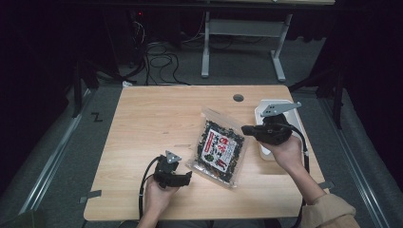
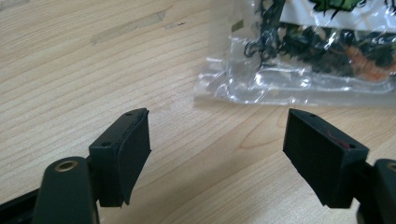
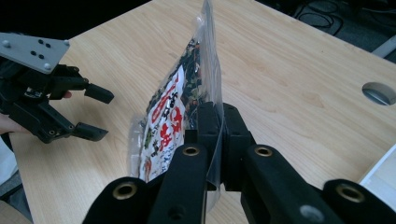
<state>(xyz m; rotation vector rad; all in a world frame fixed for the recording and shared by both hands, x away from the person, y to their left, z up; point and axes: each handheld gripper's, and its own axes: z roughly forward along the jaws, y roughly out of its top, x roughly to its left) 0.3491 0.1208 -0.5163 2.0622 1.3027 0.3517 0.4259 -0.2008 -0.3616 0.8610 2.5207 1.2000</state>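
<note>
Pale wooden table point(image 1: 152, 118) with a round cable hole, dark floor and tangled cables behind it, carries a clear plastic packet of dark dried food with a red and white label point(image 1: 220, 147) lying near its middle. From the right, the right gripper point(image 3: 217, 122) has its black jaws closed on the packet's clear edge, beside a white tray point(image 1: 262, 110). Just left of the packet, the left gripper point(image 2: 217, 154) rests low with its jaws spread wide, holding nothing.
</note>
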